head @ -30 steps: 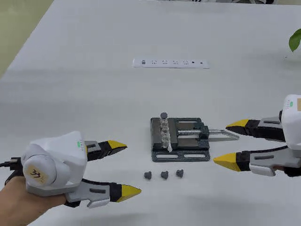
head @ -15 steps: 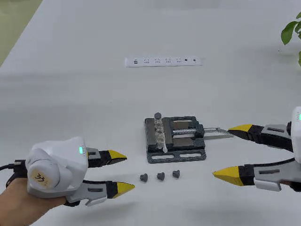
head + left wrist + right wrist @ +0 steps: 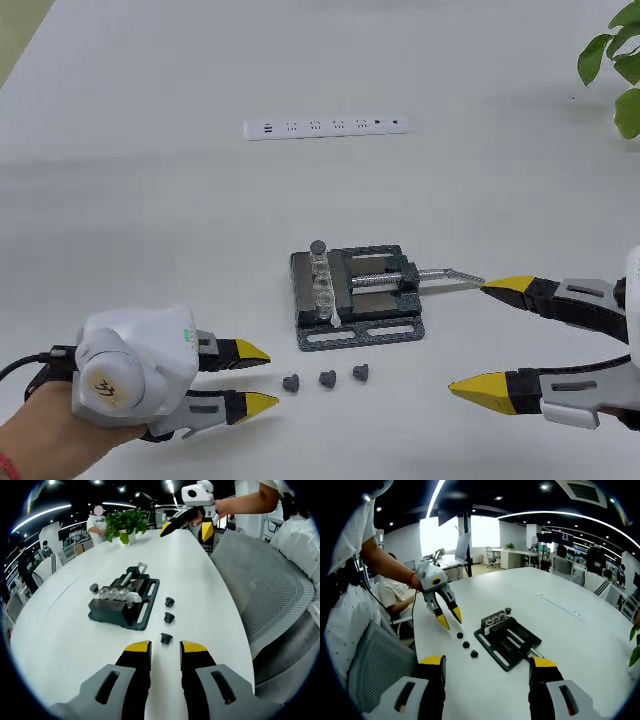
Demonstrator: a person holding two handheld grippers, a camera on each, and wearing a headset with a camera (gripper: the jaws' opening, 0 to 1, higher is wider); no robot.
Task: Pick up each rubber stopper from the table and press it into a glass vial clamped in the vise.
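Our left claw (image 3: pixel 270 378) narrowly parted near three stoppers (image 3: pixel 327 378); right claw (image 3: pixel 468 336) wide apart.
We judge them light, rubbery: pinch across the head.

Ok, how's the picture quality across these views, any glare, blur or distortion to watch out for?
Head view: soft, even light, sharp, only faint shadows under the vise and the three stoppers on the white table. Left gripper view: fisheye bows the table's edge; the stoppers are crisp. Right gripper view: same bowing, and a bright window washes out the background.
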